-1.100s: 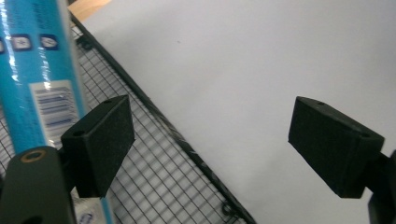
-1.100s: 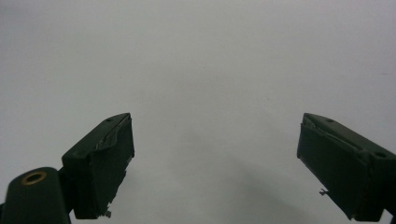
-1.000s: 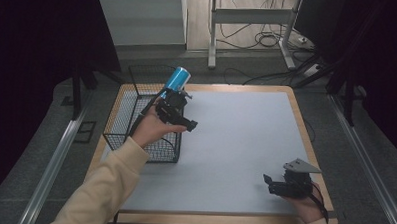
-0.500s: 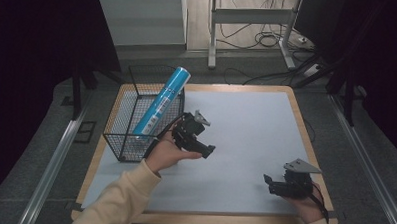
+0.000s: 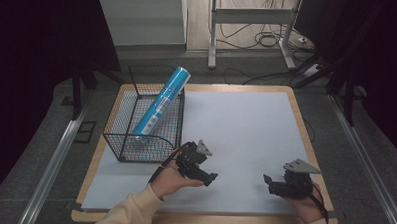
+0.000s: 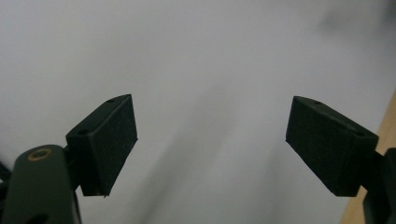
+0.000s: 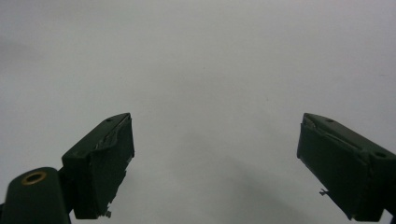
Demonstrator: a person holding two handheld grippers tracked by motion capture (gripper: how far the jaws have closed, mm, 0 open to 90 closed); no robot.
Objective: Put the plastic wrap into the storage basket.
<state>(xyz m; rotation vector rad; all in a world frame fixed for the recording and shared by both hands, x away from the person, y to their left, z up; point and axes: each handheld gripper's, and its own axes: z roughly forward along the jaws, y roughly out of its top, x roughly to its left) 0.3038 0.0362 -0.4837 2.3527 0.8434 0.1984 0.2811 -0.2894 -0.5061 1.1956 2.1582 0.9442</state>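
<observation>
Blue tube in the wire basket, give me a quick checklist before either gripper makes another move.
1. Blue tube inside the wire basket, leaning on its far rim: ok.
2. Tube lying flat and settled: not ok, its top end sticks out above the rim.
3. Left gripper free of the tube, jaws apart with nothing between: ok.
4. Right gripper open with nothing between its jaws, over the white mat: ok.
5. Tube stable where it leans: cannot tell.

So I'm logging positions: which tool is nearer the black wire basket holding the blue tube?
Left. The left tool sits just off the black wire basket's near right corner; the right tool rests far across the white mat, near the table's right edge.
</observation>
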